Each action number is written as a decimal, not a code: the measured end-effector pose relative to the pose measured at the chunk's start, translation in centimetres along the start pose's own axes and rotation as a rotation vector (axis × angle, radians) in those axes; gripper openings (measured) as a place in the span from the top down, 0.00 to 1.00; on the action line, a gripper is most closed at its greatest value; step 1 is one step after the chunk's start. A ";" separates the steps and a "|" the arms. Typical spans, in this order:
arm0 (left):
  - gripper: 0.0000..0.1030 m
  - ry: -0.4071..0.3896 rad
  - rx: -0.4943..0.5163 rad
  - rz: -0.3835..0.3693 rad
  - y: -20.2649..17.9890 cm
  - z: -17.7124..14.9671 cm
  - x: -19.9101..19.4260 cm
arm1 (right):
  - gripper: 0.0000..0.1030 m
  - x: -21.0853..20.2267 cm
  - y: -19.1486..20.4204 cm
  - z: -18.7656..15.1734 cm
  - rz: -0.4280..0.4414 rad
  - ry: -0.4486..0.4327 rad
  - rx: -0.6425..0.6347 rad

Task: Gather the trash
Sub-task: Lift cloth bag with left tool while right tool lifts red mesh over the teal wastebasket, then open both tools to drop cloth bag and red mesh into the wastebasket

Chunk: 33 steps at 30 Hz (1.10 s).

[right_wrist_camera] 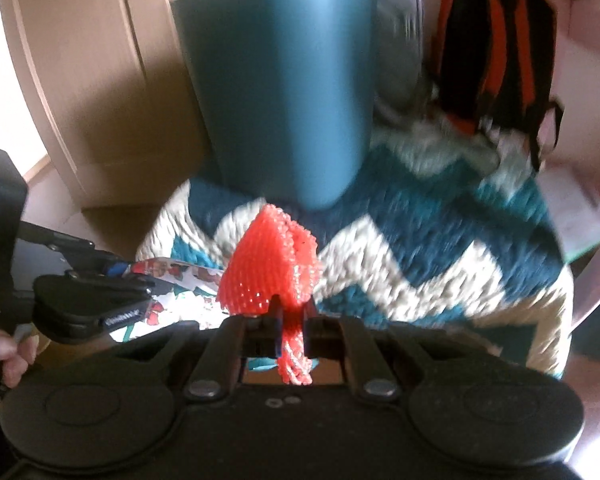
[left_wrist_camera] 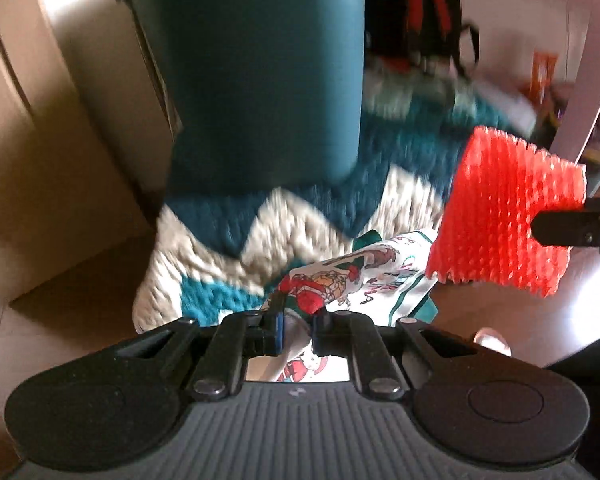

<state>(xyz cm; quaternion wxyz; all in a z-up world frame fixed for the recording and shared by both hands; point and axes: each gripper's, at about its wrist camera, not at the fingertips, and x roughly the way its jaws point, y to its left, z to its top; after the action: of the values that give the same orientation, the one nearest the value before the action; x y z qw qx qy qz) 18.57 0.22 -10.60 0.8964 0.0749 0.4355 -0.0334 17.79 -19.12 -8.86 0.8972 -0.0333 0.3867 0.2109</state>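
Note:
My left gripper [left_wrist_camera: 298, 326] is shut on a printed paper wrapper [left_wrist_camera: 356, 276] with red and green cartoon figures, which hangs forward over the rug. My right gripper [right_wrist_camera: 291, 320] is shut on a red foam net sleeve [right_wrist_camera: 270, 268] that stands up from the jaws. In the left wrist view the net sleeve [left_wrist_camera: 508, 216] shows at the right with a right fingertip [left_wrist_camera: 560, 232] on it. In the right wrist view the left gripper [right_wrist_camera: 112, 276] and the wrapper [right_wrist_camera: 180, 284] show at the lower left. A tall teal bin [left_wrist_camera: 260, 60] [right_wrist_camera: 292, 88] stands just beyond both, on the rug's far side.
A teal and white zigzag rug [left_wrist_camera: 300, 208] [right_wrist_camera: 440, 248] lies below. A black and orange backpack [right_wrist_camera: 496, 52] leans against the wall at the right. A beige cupboard [right_wrist_camera: 80, 80] stands at the left, with wooden floor [left_wrist_camera: 60, 300] beside the rug. A person's fingers [right_wrist_camera: 16, 356] hold the left gripper.

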 end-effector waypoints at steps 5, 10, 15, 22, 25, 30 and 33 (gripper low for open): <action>0.88 -0.142 -0.037 0.008 1.2 4.0 -6.1 | 0.93 -4.4 -0.2 3.0 -0.018 -0.105 -0.053; 0.88 -0.295 -0.052 0.033 2.7 8.6 -12.2 | 0.93 -7.6 -0.7 6.8 -0.043 -0.196 -0.073; 0.88 -0.450 -0.069 0.066 3.9 13.2 -18.1 | 0.93 -9.8 -1.3 11.1 -0.078 -0.288 -0.082; 0.88 -0.592 -0.027 0.143 4.2 20.6 -22.6 | 0.93 -10.6 -1.5 17.3 -0.108 -0.367 -0.102; 0.88 -0.600 -0.017 0.168 4.1 22.8 -22.3 | 0.93 -9.8 -0.9 19.8 -0.112 -0.367 -0.121; 0.88 -0.575 -0.006 0.200 4.0 25.6 -18.4 | 0.93 -6.9 0.4 23.4 -0.131 -0.347 -0.162; 0.88 -0.528 -0.014 0.200 4.4 26.9 -15.3 | 0.93 -4.2 1.1 25.3 -0.149 -0.311 -0.187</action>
<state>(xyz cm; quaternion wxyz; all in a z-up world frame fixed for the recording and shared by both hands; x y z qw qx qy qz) 30.52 0.10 18.31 0.9782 0.1000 0.1778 0.0397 31.94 -13.96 11.93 0.9522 -0.1122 0.2185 0.1817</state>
